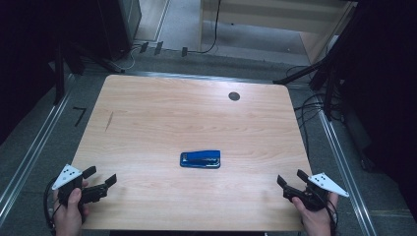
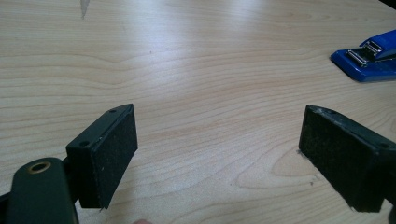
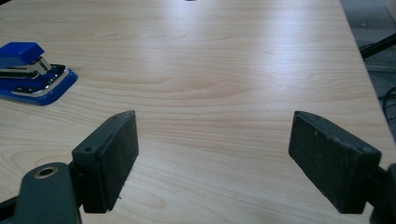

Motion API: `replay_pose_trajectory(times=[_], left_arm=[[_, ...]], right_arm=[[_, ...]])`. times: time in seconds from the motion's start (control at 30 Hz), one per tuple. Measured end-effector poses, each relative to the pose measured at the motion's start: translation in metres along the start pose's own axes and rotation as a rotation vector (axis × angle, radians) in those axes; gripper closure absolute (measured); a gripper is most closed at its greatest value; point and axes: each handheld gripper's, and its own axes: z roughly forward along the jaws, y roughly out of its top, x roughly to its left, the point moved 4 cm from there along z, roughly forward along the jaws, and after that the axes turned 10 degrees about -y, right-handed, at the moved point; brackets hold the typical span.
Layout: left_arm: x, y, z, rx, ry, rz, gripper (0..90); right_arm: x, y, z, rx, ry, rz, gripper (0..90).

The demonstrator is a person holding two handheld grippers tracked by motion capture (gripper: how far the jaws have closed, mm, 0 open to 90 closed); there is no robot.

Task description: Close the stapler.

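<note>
One blue plastic stapler with a bright metal magazine [image 1: 200, 160] lies flat on the pale wood-grain surface [image 1: 196, 113], a little near of the middle and lengthwise left to right. In the right gripper view its top sits slightly raised off the base, so the metal strip shows.

Two claws wait at the near corners, each in one of the person's hands. The left claw [image 1: 101, 177] hovers at the near left corner, its jaws spread wide with nothing between them but bare wood; the stapler shows far off at the upper right in the left gripper view [image 2: 369, 57]. The right claw [image 1: 290, 178] sits at the near right corner, likewise wide open and empty, with the stapler at the upper left in its own view [image 3: 32, 74].

This looks like the very start: neither claw has reached the stapler, and both are well apart from it. The next move probably calls for one claw to travel inward and away from the near edge, line its jaws across the stapler's narrow width, and come down low enough to close on its sides.

Also counted: one small dark round hole [image 1: 234, 96] near the far right, and one short dark scratch [image 1: 109, 121] at the left.
</note>
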Motion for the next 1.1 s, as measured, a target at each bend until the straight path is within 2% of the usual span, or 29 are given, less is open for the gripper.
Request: replay_pose_trajectory(times=[0.3,0.47,1.1], left_arm=[[0.000,0.000,0.000,0.002,-0.002,0.001,12.0],[0.000,0.000,0.001,0.005,-0.004,0.002,11.9],[-0.001,0.000,0.001,0.012,-0.009,0.008,11.8]], right_arm=[[-0.022,-0.007,-0.008,-0.020,-0.031,0.031,16.6],[-0.030,-0.011,-0.010,-0.023,-0.046,0.032,16.6],[-0.033,-0.017,-0.012,-0.023,-0.065,0.053,16.7]])
